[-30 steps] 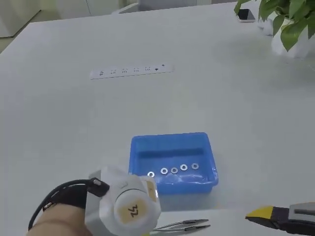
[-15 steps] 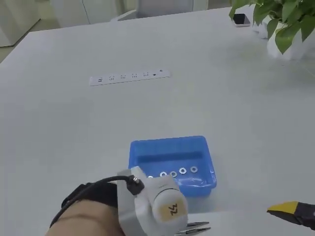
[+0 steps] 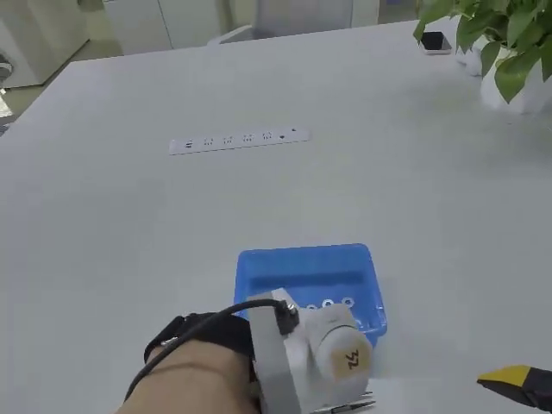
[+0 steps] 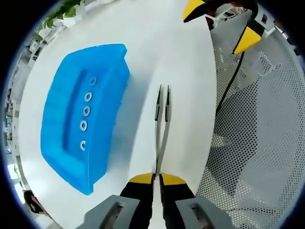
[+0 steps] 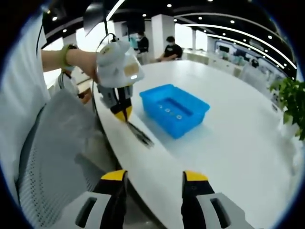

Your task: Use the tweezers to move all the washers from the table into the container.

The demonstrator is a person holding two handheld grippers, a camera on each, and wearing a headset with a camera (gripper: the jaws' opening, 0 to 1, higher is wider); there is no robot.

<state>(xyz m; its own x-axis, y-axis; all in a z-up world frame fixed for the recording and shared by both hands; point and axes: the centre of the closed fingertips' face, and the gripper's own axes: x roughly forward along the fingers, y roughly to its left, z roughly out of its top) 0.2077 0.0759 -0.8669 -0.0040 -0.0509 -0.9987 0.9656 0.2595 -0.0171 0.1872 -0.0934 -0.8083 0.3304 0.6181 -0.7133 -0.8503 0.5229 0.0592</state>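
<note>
While the left gripper [image 4: 156,180] fingers pinch shut on the tail of the tweezers [image 4: 161,129], prongs toward 12 o'clock, container [image 4: 107,129] holding washers [image 4: 86,111] at 10 o'clock, right gripper [image 5: 155,179] fingers wide apart, empty

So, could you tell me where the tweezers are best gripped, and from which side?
Take the tweezers at their joined end, coming from the table edge along their length, as the left gripper does. They lie flat, the two arms meeting there, tips pointing away beside the blue container.
</note>
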